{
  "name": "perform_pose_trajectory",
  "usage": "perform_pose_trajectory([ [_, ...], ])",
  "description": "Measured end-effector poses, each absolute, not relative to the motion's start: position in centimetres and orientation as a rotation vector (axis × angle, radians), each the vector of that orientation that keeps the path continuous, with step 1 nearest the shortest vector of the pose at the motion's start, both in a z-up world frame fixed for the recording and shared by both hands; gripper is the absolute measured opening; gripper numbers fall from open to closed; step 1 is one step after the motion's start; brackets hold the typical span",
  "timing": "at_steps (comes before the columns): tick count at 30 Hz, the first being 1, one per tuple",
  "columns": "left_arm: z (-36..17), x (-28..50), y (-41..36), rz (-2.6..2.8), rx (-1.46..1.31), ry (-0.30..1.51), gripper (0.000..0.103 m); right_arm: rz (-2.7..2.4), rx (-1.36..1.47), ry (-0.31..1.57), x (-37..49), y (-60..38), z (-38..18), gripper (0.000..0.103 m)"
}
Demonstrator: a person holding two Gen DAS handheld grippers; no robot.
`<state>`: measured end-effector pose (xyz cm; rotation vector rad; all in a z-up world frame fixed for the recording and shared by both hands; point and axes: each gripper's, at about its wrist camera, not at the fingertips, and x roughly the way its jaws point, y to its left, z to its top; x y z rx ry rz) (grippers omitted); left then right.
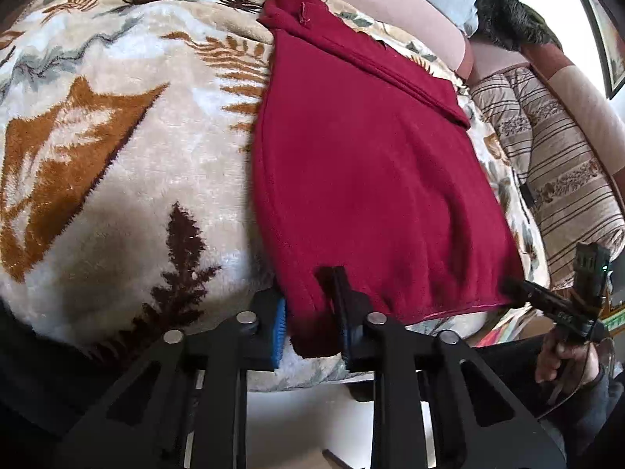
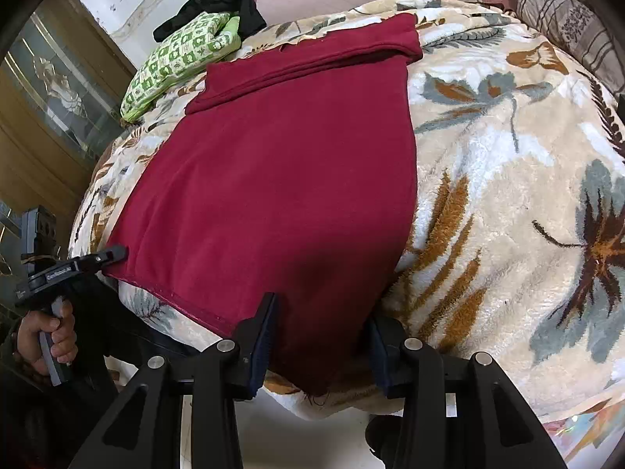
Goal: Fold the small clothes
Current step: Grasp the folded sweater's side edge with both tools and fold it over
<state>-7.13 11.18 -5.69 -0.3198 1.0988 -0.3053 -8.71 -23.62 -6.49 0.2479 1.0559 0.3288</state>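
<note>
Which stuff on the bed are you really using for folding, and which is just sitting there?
Used for the job:
red garment
left gripper, at its near corner
right gripper, at the other near corner

Just lying about:
green patterned cloth
black cloth
striped pillow
leaf-print blanket underneath

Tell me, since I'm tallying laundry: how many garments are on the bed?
3: the red garment spread on the blanket, and a green patterned piece with a black one at the far edge. More may be hidden.
</note>
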Motion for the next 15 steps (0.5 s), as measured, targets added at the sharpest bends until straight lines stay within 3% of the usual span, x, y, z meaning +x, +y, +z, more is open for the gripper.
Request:
perform_pose_trajectory([
  [4, -5.5, -7.1, 11.3, -0.294, -0.322, 1.1, 0.008, 0.325, 0.259, 1.034, -9.1, -24.0, -5.8, 0.039],
  [6, -5.2, -7.2, 11.3, -0.295, -0.322, 1.089, 0.008, 0.336, 0.238, 1.021, -9.3, -23.9, -5.4, 0.016],
  [8, -4.4, -7.3, 11.6, -0.297, -0.342, 1.051, 0.007, 0.335, 0.233, 0.982, -9.7, -24.3, -4.5, 0.009],
  [15, -0.7, -7.0, 13.1, -0.341, -0.5, 0.913, 0.007, 0.315, 0.299, 0.783, -10.5, -26.3, -1.0, 0.008],
])
